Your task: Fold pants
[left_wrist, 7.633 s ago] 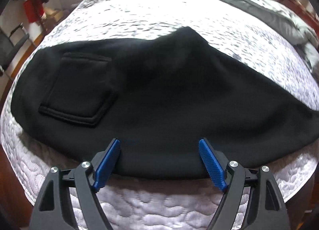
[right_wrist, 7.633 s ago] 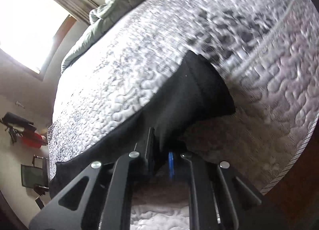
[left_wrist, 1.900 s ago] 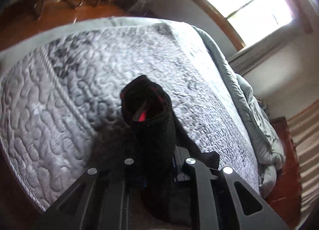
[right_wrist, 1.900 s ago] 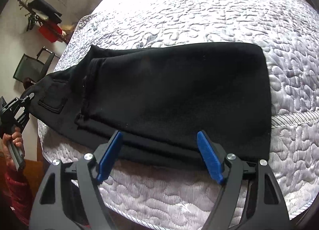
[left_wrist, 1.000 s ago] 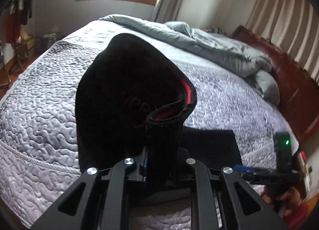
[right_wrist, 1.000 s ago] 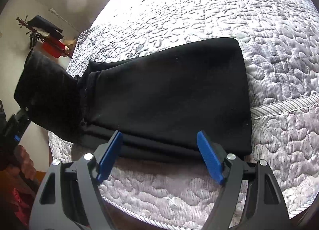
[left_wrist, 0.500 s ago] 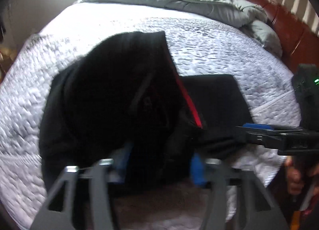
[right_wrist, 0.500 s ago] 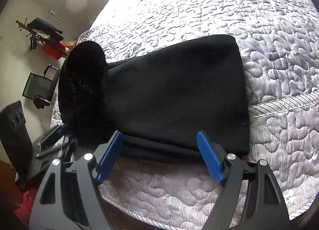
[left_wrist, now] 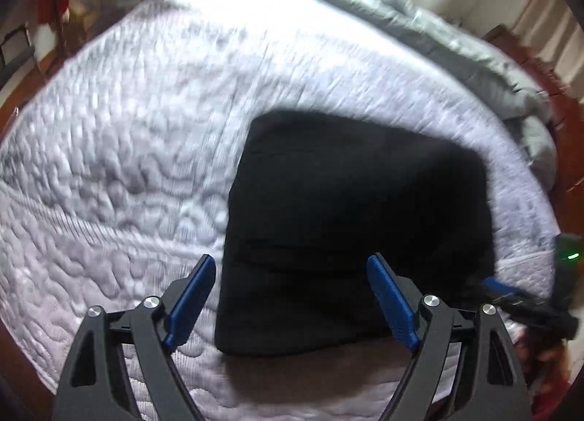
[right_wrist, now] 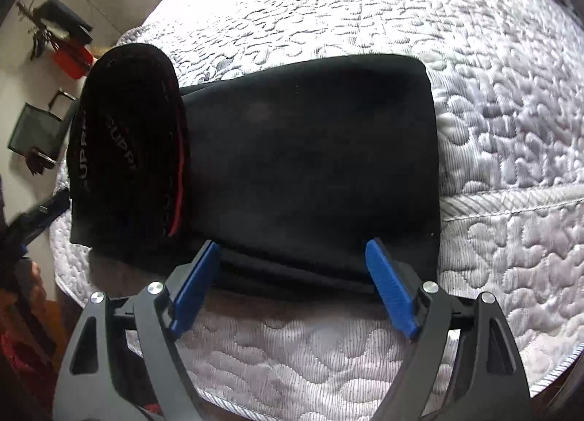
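Left wrist view shows the left gripper (left_wrist: pixel 290 300) with blue fingers (left_wrist: pixel 189 298) spread apart and empty above the near edge of the folded black pants (left_wrist: pixel 357 224) lying on the quilted bed (left_wrist: pixel 120 151), while the right gripper (right_wrist: pixel 292 288), fingers likewise apart, hovers at the pants' near edge beside the turned-over waistband (right_wrist: pixel 127 151).

Black pants (right_wrist: pixel 310 165) lie folded on the quilted bed, waistband flap raised.

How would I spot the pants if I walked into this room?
Find the bed with the white quilt. Near its front edge lie the pants, a flat black folded bundle. It is the only black thing on the quilt, with a red-trimmed waistband turned up at one end.
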Demonstrator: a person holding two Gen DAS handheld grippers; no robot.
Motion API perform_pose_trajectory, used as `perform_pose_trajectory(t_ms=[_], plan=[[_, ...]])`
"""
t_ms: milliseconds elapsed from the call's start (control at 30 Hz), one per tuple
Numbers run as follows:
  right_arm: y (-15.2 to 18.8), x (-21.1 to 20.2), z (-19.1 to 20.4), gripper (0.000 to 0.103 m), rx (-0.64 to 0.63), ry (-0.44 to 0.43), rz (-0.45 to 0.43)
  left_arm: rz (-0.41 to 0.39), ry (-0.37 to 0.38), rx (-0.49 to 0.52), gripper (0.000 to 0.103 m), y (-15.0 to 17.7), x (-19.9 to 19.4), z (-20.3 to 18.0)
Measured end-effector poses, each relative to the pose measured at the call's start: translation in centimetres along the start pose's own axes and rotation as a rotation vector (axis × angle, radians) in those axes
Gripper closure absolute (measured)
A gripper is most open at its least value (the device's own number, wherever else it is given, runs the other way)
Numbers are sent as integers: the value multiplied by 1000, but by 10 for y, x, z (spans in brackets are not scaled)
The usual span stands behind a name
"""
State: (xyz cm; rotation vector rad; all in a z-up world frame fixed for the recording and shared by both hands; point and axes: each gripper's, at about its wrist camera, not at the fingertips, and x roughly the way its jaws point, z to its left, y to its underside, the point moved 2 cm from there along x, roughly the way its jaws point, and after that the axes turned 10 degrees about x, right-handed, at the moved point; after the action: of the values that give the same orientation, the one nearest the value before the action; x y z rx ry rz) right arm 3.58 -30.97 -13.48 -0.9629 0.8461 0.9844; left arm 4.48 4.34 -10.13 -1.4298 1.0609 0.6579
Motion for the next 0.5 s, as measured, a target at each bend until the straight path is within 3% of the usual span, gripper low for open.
perform_pose_trajectory(t_ms=[67, 233, 367, 500], plan=[[-2, -8, 11, 22, -17, 14, -2, 3, 28, -10, 19, 7, 4, 1], [-3, -39, 51, 24, -84, -147, -31, -91, 56, -38, 17, 11, -23, 8], [-9, -43, 86, 23, -119, -262, -3, -104, -12, -60, 17, 11, -35, 26], [-26, -24, 105, 23, -127, -233, 29, -58, -90, -50, 17, 13, -32, 37]])
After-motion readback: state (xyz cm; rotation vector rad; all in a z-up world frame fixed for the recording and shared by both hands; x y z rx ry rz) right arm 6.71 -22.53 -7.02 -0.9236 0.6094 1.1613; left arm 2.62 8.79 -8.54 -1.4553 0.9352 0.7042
